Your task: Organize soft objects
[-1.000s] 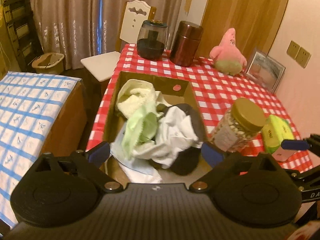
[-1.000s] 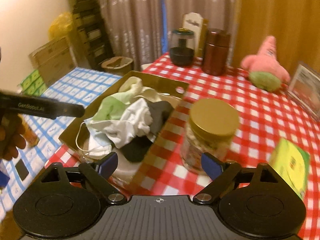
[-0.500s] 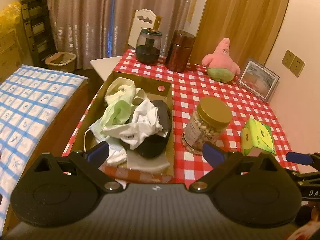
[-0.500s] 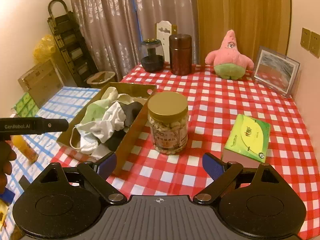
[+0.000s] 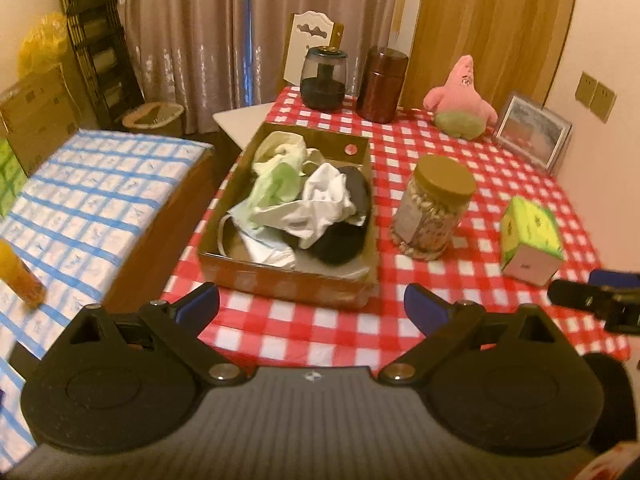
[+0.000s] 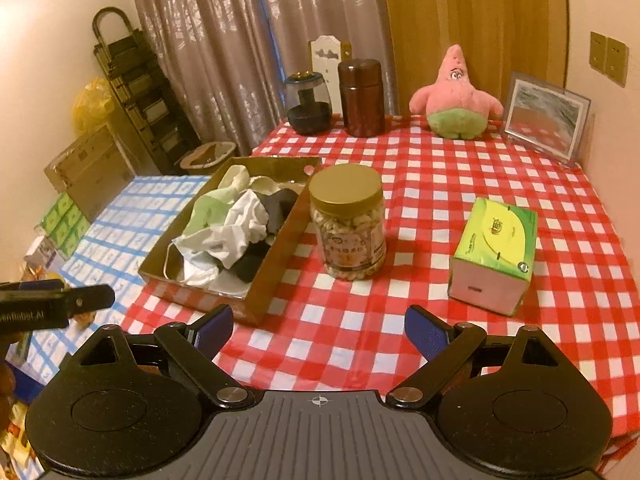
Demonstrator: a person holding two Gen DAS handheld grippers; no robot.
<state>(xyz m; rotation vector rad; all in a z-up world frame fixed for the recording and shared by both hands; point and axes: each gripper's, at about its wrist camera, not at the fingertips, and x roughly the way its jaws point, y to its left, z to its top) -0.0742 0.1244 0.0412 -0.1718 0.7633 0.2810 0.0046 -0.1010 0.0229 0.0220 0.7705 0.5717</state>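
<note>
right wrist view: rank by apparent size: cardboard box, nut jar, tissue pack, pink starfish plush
1. cardboard box, clearly largest.
2-4. tissue pack, nut jar and pink starfish plush look too alike to rank; the plush sits farthest back, so nearness to the camera makes it unsure.

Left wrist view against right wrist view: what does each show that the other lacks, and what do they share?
Only the left wrist view shows an orange bottle on the blue-checked surface. Only the right wrist view shows stacked green packs by the wall. Both show the cardboard box of clothes, nut jar, tissue pack and pink plush.
</note>
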